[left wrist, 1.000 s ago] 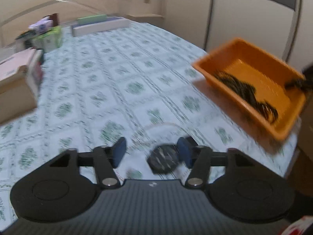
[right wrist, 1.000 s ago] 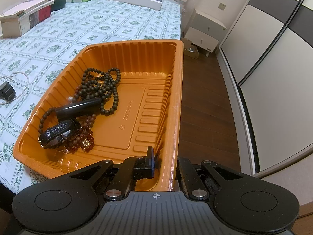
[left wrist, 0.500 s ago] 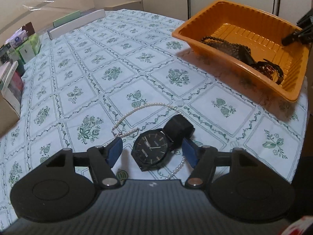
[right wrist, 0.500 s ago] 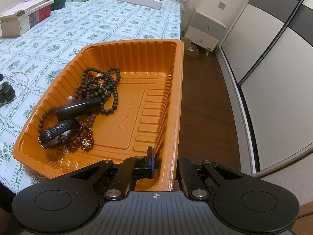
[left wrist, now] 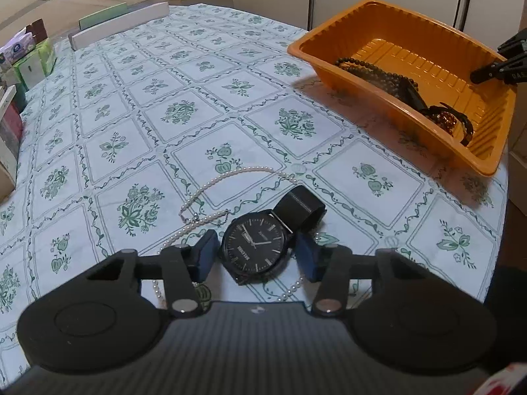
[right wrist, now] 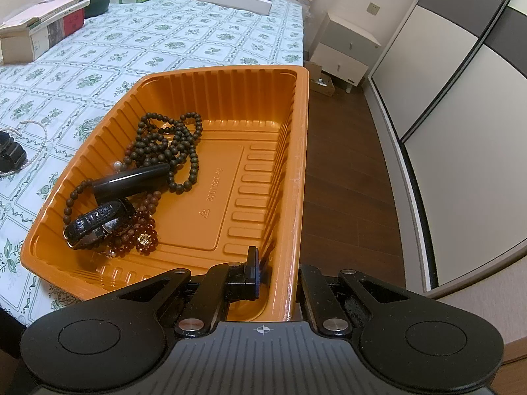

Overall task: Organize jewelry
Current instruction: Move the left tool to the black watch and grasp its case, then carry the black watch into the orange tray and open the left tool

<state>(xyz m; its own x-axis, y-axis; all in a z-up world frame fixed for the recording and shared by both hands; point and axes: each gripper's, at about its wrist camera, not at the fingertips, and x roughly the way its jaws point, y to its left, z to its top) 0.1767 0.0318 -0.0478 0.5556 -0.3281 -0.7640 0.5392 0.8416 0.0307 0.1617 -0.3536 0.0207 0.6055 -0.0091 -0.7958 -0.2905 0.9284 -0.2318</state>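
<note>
Left wrist view: the left hand-held gripper (left wrist: 255,256) sits low over the desk (left wrist: 197,98), its blue pads on either side of a black watch (left wrist: 253,245) lying face up on the flowered cloth. The jaws are closing, the watch case between them, but the pads are not yet pressing on it; a sliver of cloth shows on each side. A string of pearls (left wrist: 210,184) loops around and partly under the watch, so I would guess a careless lift could drag it along.

Further off to the right stands an orange tray (left wrist: 329,65), already holding dark bead strings (right wrist: 168,144) and another watch (right wrist: 95,222), piled toward its near left corner. That looks like where the black watch belongs.

In the right wrist view, the right hand-held gripper (right wrist: 280,276) is clenched on the tray's side wall, one finger inside and one outside the rim. It seems placed there to steady the light plastic tray near the desk's edge, beyond which the wooden floor (right wrist: 346,181) shows.
</note>
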